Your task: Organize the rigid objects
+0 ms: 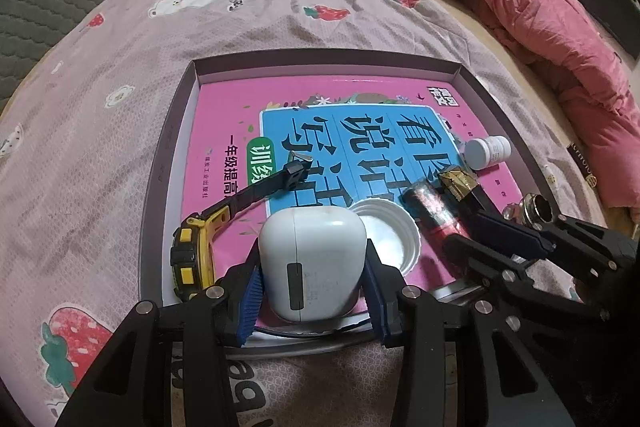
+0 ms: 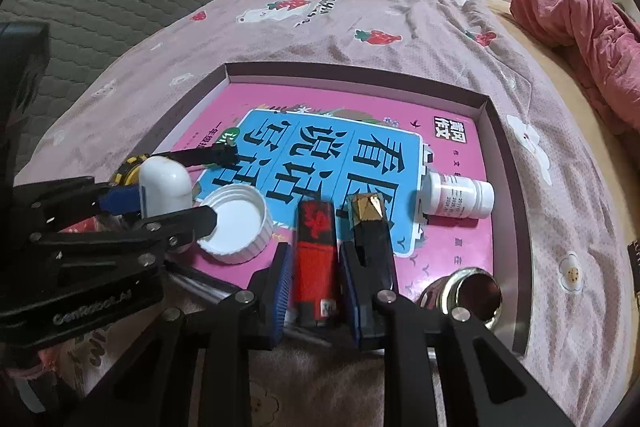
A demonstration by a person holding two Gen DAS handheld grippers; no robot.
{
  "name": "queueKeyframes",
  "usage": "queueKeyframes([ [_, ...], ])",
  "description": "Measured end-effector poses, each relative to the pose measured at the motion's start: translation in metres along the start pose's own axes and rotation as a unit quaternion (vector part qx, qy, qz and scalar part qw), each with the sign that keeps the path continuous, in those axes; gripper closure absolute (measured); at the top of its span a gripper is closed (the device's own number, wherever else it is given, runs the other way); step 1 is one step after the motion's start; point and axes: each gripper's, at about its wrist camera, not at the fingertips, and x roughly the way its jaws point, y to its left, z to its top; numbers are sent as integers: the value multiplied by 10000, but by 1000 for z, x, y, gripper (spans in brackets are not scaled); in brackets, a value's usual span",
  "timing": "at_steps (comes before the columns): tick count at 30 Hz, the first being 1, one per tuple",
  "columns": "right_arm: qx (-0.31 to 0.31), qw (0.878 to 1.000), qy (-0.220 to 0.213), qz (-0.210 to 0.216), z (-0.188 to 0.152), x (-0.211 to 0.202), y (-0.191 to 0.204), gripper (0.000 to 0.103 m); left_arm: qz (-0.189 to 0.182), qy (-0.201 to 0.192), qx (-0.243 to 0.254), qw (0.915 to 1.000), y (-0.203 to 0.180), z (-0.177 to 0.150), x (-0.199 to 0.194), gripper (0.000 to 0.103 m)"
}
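1. Two grippers show in the left wrist view. The left gripper [image 1: 314, 291] is clamped on a white rounded case [image 1: 313, 259], blue pads pressed to both of its sides, at the near edge of a shallow tray [image 1: 320, 61] lying on a strawberry-print bedsheet [image 1: 120, 67].
2. Same view: a pink workbook [image 1: 224, 119] fills the tray floor. On it lie a yellow-black watch [image 1: 192, 247] left of the case, a white lid [image 1: 390, 231] just right of the case, open side up, a red-black lighter [image 1: 434, 215], a black-gold lipstick [image 1: 460, 183] and a small white bottle [image 1: 486, 153] on its side near the right wall.
3. Same view: the right gripper [image 1: 512, 239] comes in from the right at the lighter's near end; whether it grips cannot be told from here. A metal cap [image 1: 538, 209] sits beyond it.
4. Right wrist view: the right gripper [image 2: 314, 287] straddles the lighter [image 2: 316, 259], pads close on both sides; contact not clear, cannot tell whether it is clenched.
5. Same view: the lipstick [image 2: 370, 227] lies just right of the lighter, the bottle [image 2: 456, 197] further right, the metal cap [image 2: 466, 293] at the near right, the lid [image 2: 236, 223] left of the lighter.
6. Same view: the left gripper [image 2: 160, 205] at left grasps the white case [image 2: 166, 187], with the watch [image 2: 128, 169] behind it.
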Motion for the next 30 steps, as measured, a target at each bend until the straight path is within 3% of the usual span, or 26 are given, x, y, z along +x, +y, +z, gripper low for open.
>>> queueKeyframes([
  [3, -3, 9999, -115, 20, -5, -8, 0, 71, 22, -9, 5, 10000, -1, -1, 0, 58],
  [17, 467, 9976, -510, 64, -7, -42, -18, 70, -35, -121, -158, 9998, 2, -1, -9, 51],
  [21, 577, 9968, -549, -1, -10, -45, -20, 61, -71, -223, -171, 9996, 1, -2, -18, 50],
  [30, 728, 9945, -684, -299, -14, -59, -26, 57, -16, -411, -166, 9990, -4, -3, -42, 43],
])
